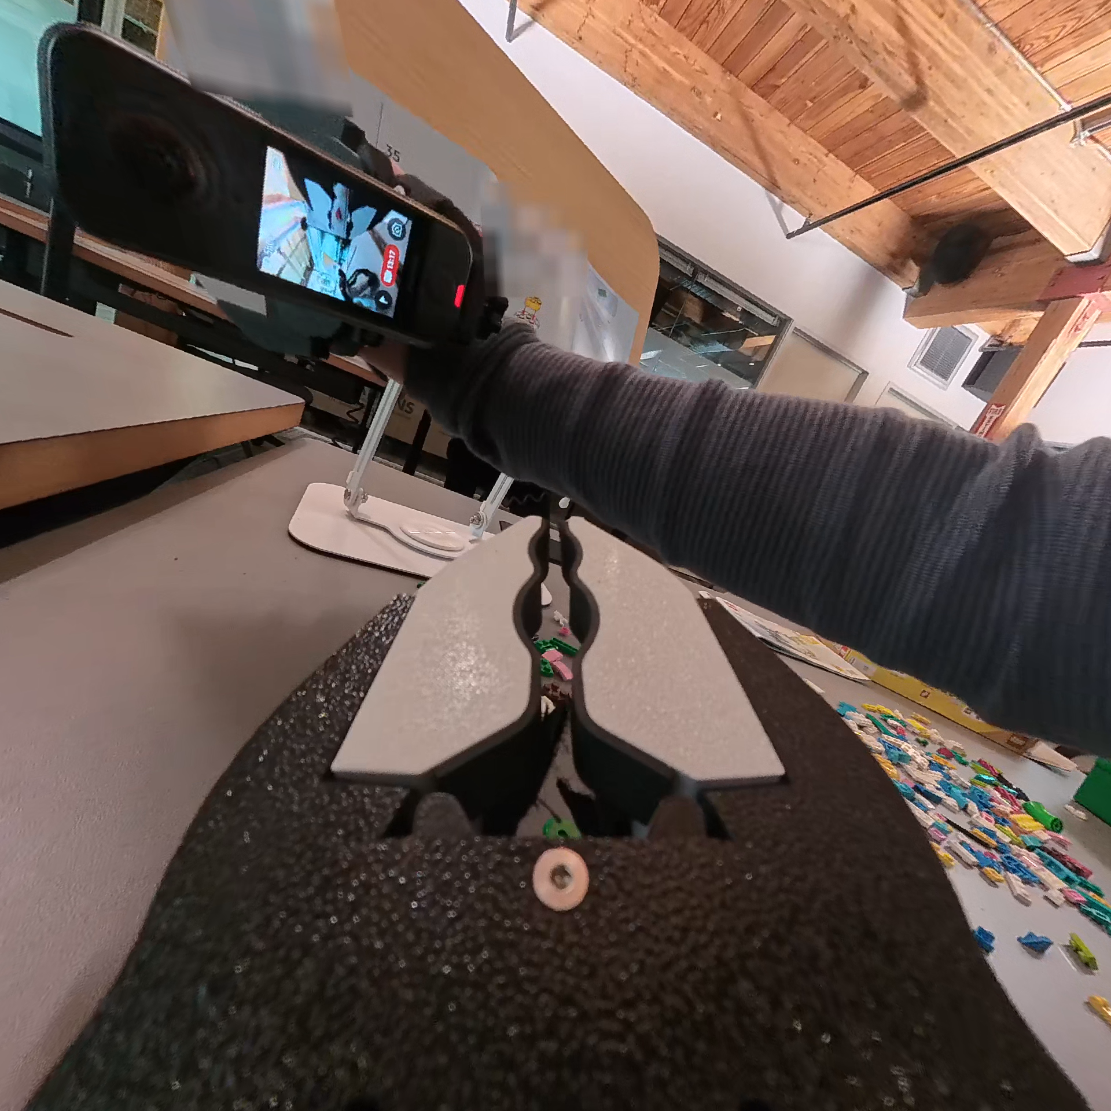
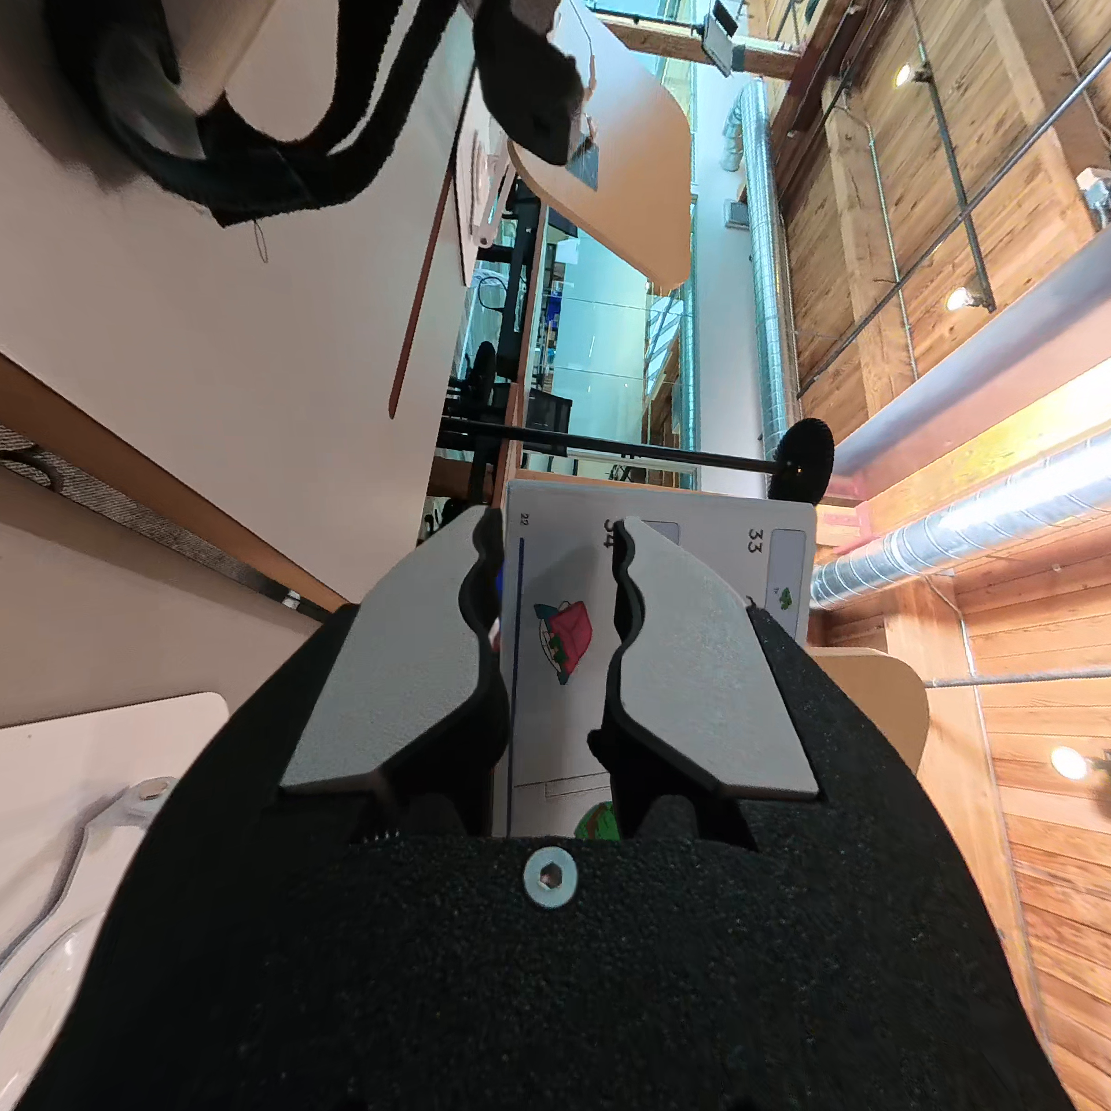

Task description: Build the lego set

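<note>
My left gripper (image 1: 552,529) is shut and empty, low over the grey table (image 1: 180,631). A few small green and pink lego pieces (image 1: 556,655) show through the gap between its fingers. A large pile of loose coloured lego pieces (image 1: 992,811) lies on the table to the right. My right gripper (image 2: 556,535) is open and rolled sideways, close in front of an instruction booklet page (image 2: 709,541); nothing is between its fingers. In the left wrist view, a grey-sleeved arm (image 1: 781,511) holds the right gripper's camera unit (image 1: 258,198) up at the upper left.
A white stand base (image 1: 373,529) sits on the table behind my left gripper. A yellow box (image 1: 920,691) and a leaflet (image 1: 781,637) lie under the arm. A green box (image 1: 1094,787) is at the right edge. Another table (image 1: 120,391) stands to the left. One gripper's finger ends stand about 30 cm off the other's.
</note>
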Tool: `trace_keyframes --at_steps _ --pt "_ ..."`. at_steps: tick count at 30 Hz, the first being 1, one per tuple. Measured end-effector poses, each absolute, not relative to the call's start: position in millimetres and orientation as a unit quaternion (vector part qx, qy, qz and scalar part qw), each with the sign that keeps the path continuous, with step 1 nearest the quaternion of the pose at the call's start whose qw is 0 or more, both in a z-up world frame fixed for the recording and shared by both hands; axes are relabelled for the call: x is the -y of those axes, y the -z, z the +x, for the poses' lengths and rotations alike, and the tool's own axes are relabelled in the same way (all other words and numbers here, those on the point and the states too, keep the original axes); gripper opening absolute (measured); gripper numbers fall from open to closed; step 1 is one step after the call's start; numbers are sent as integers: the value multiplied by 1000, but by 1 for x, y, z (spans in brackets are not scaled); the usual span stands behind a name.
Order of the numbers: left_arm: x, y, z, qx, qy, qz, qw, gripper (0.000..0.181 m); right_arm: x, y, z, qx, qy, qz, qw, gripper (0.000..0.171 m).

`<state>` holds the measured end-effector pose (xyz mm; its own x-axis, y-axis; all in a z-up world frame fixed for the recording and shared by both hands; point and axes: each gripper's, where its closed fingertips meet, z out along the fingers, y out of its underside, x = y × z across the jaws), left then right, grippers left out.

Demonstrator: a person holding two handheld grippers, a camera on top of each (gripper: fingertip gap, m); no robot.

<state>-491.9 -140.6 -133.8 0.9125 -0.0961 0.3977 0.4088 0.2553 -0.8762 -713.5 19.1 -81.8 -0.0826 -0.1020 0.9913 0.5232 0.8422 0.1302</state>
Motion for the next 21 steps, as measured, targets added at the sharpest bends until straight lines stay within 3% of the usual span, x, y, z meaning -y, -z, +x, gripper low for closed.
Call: trace_keyframes --at_steps 6,14,21 --pt "138 136 -490 130 164 -596 775 2 -13 75 -709 690 229 -146 671 25" --pt "134 143 -487 121 137 -627 757 0 -23 83 -712 707 256 -155 641 33" --pt "133 144 -488 124 151 -625 756 0 -21 80 -712 700 255 -156 648 22"
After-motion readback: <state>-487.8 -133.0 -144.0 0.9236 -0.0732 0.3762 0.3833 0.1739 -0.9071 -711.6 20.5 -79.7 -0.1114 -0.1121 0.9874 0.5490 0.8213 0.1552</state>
